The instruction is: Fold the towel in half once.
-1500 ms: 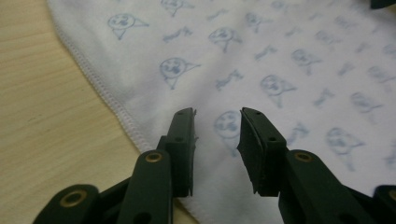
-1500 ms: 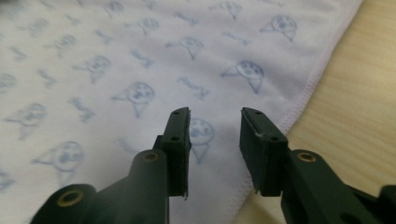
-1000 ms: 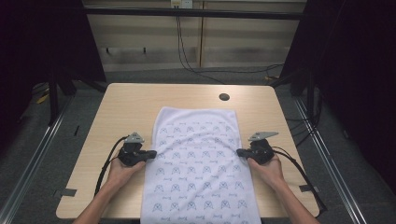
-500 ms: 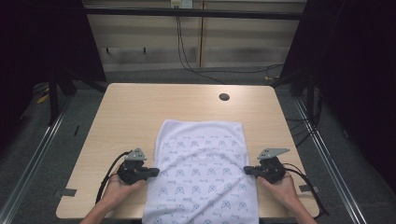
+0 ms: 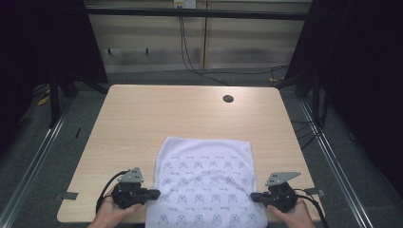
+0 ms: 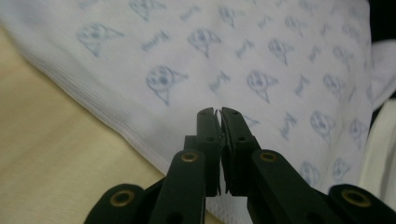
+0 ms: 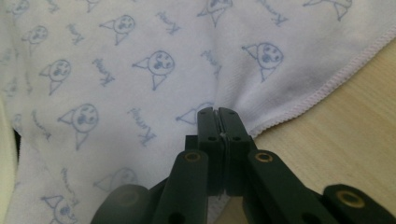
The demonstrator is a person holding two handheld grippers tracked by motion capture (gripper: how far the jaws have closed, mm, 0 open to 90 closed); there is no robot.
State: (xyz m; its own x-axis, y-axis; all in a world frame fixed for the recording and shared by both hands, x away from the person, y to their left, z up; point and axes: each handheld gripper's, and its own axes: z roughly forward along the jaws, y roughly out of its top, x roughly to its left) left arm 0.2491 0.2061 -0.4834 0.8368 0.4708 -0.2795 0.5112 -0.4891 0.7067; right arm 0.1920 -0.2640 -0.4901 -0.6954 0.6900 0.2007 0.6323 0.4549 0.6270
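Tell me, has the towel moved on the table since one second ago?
Yes. The towel has slid toward the person: its far edge now lies well farther from the table hole, pinched by the left gripper and right gripper.

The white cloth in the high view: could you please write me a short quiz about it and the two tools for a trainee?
1. True or false: the left tool and the right tool each pinch a side edge of the white cloth.
2. The print on the cloth is: A) red stripes, B) small blue figures, C) green dots.
3. What marks the far right part of the table top, beyond the cloth?

Key: 1) True, both tools have their jaws shut on the fabric. 2) B. 3) A dark round hole.
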